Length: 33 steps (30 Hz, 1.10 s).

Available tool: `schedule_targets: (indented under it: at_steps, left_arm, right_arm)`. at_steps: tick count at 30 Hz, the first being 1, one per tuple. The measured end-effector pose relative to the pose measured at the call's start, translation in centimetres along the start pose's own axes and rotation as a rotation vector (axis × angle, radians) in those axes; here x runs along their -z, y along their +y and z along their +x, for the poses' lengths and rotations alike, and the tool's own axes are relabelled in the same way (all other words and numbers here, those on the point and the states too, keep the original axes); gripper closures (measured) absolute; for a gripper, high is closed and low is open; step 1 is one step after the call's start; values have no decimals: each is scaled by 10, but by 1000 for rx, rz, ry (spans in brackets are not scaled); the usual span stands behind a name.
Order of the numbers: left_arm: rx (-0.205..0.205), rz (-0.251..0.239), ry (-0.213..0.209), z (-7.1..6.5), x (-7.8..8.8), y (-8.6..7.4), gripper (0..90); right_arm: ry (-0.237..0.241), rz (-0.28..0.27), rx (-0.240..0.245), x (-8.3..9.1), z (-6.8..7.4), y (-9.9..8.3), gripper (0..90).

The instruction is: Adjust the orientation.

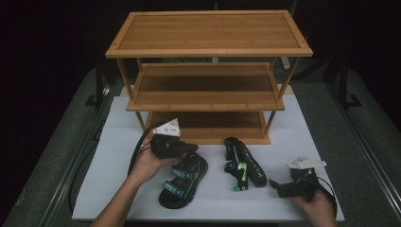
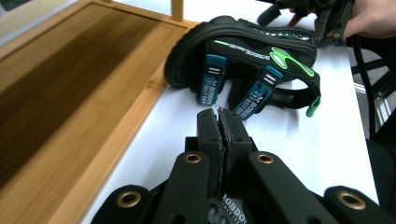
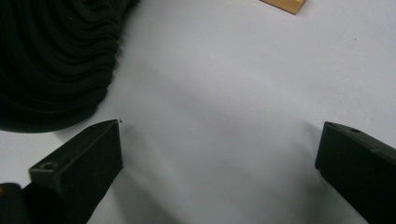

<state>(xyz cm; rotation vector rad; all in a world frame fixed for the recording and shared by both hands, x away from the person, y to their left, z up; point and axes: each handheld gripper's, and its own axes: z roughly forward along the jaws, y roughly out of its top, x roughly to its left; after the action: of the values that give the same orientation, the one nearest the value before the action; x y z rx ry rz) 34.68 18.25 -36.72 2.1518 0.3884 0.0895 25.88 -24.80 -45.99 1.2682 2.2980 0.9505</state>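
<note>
We look down on a white table (image 1: 118,142) where a three-tier bamboo shoe rack (image 1: 208,33) stands at twelve o'clock, and all three of its shelves are bare. Two black sandals with teal and green straps lie in front of it: the left sandal (image 1: 182,182) flat on its sole near six o'clock, the right sandal (image 1: 243,163) tipped on its side, just past centre toward four o'clock. Our left gripper (image 1: 189,147) rests at the toe end of the left sandal, its jaws pressed fully together; in the left gripper view we see nothing between them, so we judge that the bite may have missed the strap or slipped off it. Lifting now would likely leave that sandal on the table, or nudge it toward the rack's lowest shelf. Our right gripper (image 1: 279,188) waits at four o'clock, jaws spread wide and empty above bare table, just beside the tipped sandal's ribbed sole. A careless reach there could roll that sandal farther over.
</note>
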Motion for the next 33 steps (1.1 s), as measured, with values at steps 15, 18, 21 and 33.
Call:
schedule_targets:
  at_steps: [15,18,21,33]
  left_arm:
    - [112,1,154,0,85,-50,890]
    - [122,6,166,-4,96,-59,891]
    - [153,-1,176,-13,112,-77,890]
    - [183,-74,165,-14,121,-90,781]
  right_arm:
    - [-1,0,0,0,0,0,0]
    - [-1,2,1,0,0,0,0]
    - [-1,2,0,0,0,0,0]
    - [-1,2,0,0,0,0,0]
